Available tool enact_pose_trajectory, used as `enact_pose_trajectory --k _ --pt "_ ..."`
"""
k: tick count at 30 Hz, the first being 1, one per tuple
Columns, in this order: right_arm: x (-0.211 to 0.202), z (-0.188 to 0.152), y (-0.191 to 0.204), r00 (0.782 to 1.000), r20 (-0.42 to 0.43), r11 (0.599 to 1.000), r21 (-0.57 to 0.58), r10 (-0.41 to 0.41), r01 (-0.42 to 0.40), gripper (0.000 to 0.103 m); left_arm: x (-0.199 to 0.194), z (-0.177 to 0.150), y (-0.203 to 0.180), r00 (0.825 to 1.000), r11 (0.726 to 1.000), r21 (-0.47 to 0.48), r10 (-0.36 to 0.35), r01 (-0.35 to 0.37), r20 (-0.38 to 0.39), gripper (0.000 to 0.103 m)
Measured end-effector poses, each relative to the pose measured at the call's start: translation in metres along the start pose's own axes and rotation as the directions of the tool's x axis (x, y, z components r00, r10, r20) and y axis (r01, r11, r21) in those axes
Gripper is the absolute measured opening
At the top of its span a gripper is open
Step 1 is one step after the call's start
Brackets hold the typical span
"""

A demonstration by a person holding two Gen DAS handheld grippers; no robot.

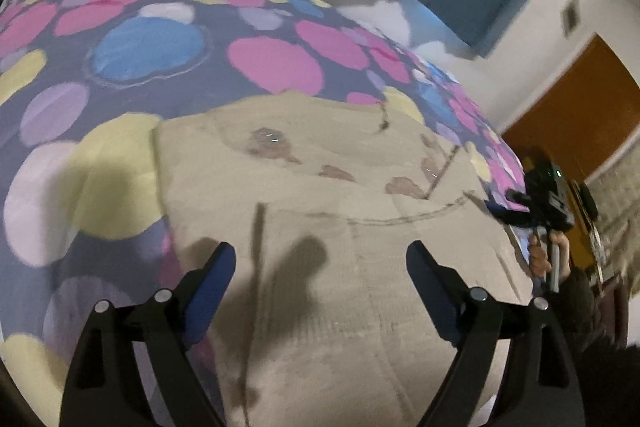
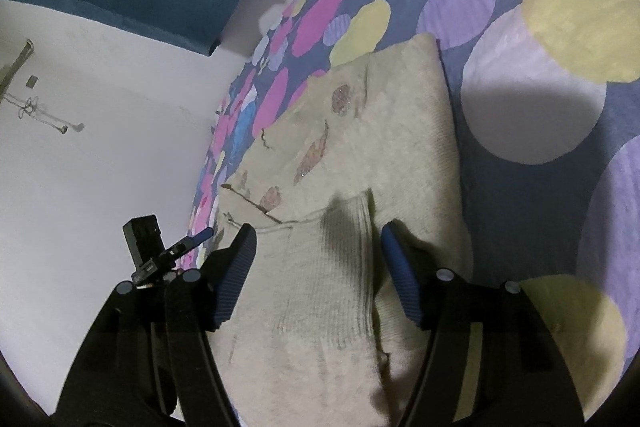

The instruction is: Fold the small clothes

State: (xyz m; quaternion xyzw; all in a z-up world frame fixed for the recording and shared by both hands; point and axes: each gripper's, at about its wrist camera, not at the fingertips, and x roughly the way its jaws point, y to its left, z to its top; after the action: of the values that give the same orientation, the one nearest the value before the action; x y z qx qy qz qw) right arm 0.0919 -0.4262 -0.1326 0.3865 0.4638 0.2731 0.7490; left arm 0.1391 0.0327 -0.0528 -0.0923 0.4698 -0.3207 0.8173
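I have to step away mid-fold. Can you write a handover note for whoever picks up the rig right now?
Left hand-held gripper: open, holding nothing, above the beige sweater.
Right hand-held gripper: open, straddling a ribbed flap of the sweater, not clamped.
Sweater lies on the spotted blanket.
Done: at least one flap is folded over the body.
Left: remaining folds.

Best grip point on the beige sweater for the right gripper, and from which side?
Take the ribbed cuff of the sleeve folded across the beige sweater. It is a raised free edge lying between the open fingers of the right gripper. Probably come down from above, one finger either side, pinching only the sleeve layer. The left gripper hovers open.
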Motion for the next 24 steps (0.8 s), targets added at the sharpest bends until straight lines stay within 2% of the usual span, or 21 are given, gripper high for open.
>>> enact_pose_trajectory --k 2,4,6,8,13,15,18,21,24 --pt "0.000 0.000 0.000 1.000 -0.003 1.000 -0.006 -0.001 0.001 0.065 0.006 0.000 -0.002 0.999 0.999 0.033 -0.032 0.033 -0.029 0.086" --pt "0.000 0.001 0.000 1.000 -0.007 1.000 -0.007 0.002 -0.002 0.065 0.015 0.002 0.002 0.995 0.998 0.001 -0.070 0.070 -0.065 0.086" --pt "0.000 0.002 -0.001 1.000 -0.004 1.000 0.000 0.010 -0.010 0.065 0.023 0.005 0.009 0.993 0.996 -0.042 -0.082 0.079 -0.089 0.086" --pt "-0.002 0.003 -0.001 1.000 0.005 1.000 0.003 0.016 -0.016 0.065 0.023 0.006 0.013 0.994 0.996 -0.052 -0.075 0.071 -0.078 0.082" --pt "0.001 0.003 -0.002 1.000 -0.014 1.000 -0.009 0.010 -0.010 0.062 0.021 0.008 0.024 0.991 0.989 -0.094 -0.120 0.114 -0.064 0.082" --pt "0.005 0.003 0.001 1.000 -0.027 1.000 -0.028 -0.005 0.004 0.053 0.022 0.007 0.024 0.989 0.988 -0.098 -0.128 0.121 -0.069 0.075" --pt "0.011 0.001 0.004 0.998 -0.045 0.998 -0.059 -0.034 0.032 0.049 0.024 0.006 0.018 0.987 0.990 -0.062 -0.133 0.127 -0.089 0.067" --pt "0.017 0.002 0.004 0.996 -0.062 0.995 -0.074 -0.067 0.063 0.031 0.030 0.005 0.011 0.989 0.995 -0.024 -0.096 0.094 -0.110 0.065" --pt "0.020 0.001 0.007 0.990 -0.063 0.987 -0.109 -0.124 0.117 0.016 0.032 0.006 0.009 0.992 0.998 -0.014 -0.058 0.056 -0.114 0.044"
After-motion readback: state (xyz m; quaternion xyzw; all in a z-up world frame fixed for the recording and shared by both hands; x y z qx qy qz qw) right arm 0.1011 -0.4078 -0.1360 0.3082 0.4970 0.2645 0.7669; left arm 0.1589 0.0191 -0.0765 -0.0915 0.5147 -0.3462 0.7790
